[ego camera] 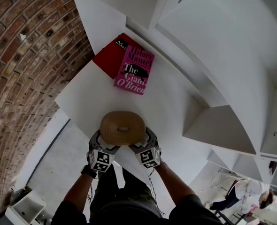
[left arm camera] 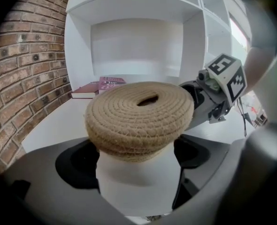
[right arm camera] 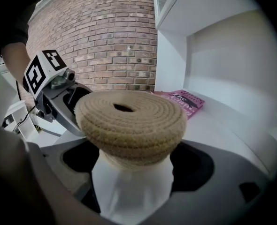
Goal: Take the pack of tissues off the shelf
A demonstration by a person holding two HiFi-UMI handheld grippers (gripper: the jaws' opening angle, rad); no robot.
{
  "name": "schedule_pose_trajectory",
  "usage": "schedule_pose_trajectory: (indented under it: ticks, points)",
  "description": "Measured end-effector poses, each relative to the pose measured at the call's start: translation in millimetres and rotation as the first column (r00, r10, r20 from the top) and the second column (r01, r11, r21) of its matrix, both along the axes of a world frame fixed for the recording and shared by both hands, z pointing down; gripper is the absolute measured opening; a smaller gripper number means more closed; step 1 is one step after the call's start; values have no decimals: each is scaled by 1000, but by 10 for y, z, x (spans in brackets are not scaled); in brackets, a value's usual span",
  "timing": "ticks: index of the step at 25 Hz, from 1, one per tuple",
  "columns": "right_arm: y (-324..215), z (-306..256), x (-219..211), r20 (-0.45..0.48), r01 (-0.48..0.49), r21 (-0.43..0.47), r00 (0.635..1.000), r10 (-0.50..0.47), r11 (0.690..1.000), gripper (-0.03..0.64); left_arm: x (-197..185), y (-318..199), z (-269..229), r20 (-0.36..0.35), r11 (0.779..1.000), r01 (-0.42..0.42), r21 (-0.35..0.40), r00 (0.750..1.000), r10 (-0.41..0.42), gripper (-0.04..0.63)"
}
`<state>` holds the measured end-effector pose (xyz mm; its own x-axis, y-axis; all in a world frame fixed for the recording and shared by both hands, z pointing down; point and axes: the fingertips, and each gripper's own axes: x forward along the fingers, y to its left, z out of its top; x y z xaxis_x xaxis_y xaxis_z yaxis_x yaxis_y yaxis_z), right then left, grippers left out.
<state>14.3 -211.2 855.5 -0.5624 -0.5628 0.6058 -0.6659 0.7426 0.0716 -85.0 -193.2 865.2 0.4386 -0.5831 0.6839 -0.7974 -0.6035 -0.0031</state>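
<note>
Both grippers clamp one round tissue canister (ego camera: pixel 122 128): white body, woven rope lid with a hole in the middle. The left gripper (ego camera: pixel 104 144) has the white body filling the gap between its jaws, pads pressed on both sides. The right gripper (ego camera: pixel 142 143) holds it the same way from the other side, jaws set wide on the body. The lid sits above both pairs of jaws. The canister is upright at the front corner of the white shelf (ego camera: pixel 171 102); cannot tell if its base touches the surface. Well behind it on the shelf a pink book (ego camera: pixel 134 70) lies flat, overlapping a red book (ego camera: pixel 108 55). Brick wall (ego camera: pixel 21 55) to the left of the shelf unit.
</note>
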Motion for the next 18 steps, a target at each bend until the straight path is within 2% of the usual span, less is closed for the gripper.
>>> schedule_pose_trajectory:
  ticks: [5, 12, 18]
  points:
    - [39, -16, 32, -18, -21, -22, 1000, 21, 1000, 472, -67, 59, 8, 3, 999, -14, -52, 1000, 15, 500]
    - [137, -169, 201, -39, -39, -40, 999, 37, 998, 472, -245, 154, -174, 20, 997, -37, -70, 999, 38, 500]
    - [223, -531, 390, -31, -80, -43, 996, 78, 996, 472, -459, 255, -512, 24, 996, -46, -75, 999, 48, 499]
